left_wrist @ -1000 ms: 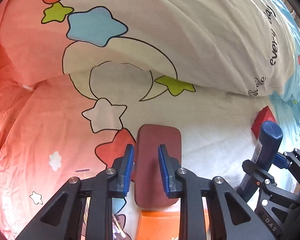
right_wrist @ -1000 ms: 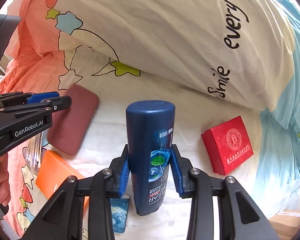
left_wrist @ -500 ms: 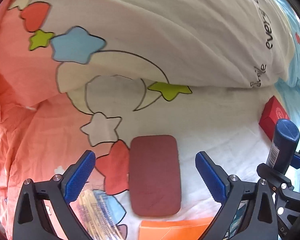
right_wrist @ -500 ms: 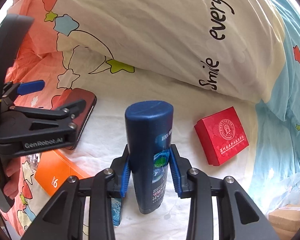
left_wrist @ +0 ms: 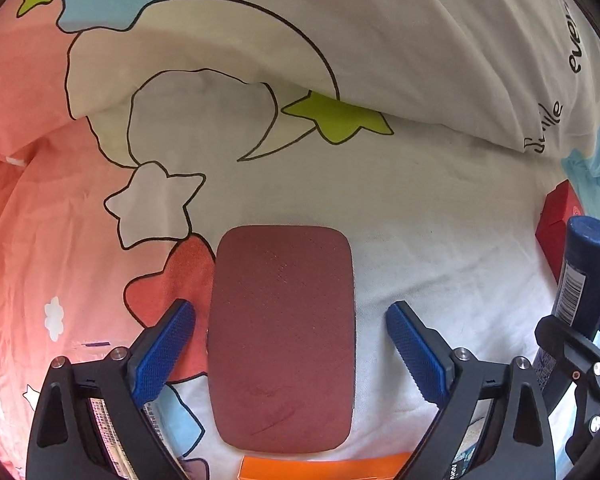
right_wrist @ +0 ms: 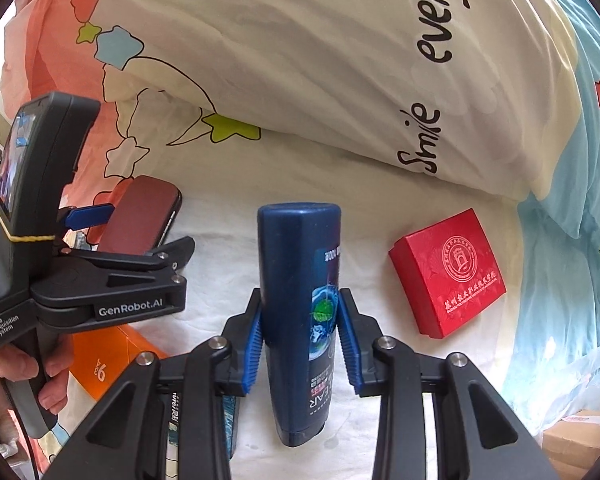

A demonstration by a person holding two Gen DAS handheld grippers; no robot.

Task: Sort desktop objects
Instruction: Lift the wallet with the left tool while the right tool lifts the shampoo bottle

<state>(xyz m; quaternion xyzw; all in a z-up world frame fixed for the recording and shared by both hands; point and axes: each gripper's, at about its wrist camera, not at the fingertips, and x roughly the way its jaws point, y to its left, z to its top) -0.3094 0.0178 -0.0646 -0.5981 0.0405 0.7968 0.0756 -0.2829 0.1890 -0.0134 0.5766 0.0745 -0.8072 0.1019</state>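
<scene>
A maroon case (left_wrist: pixel 282 336) lies flat on the bed sheet (left_wrist: pixel 440 208). My left gripper (left_wrist: pixel 288 344) is open, its blue pads on either side of the case and apart from it. The case also shows in the right wrist view (right_wrist: pixel 142 216), with the left gripper (right_wrist: pixel 136 232) over it. My right gripper (right_wrist: pixel 299 336) is shut on a dark blue shampoo bottle (right_wrist: pixel 300 300), held with its flat end pointing away. The bottle shows at the right edge of the left wrist view (left_wrist: pixel 584 276).
A red square box (right_wrist: pixel 448 272) lies right of the bottle. An orange box (right_wrist: pixel 108 360) lies near the left gripper, by a small blue pack (right_wrist: pixel 230 424). A big folded quilt (right_wrist: pixel 300 60) rises behind. Cardboard boxes (right_wrist: pixel 576 444) sit at the bottom right.
My left gripper let go of the maroon case and opened wide, then came down closer around it. The right gripper still holds the bottle, moved slightly forward.
</scene>
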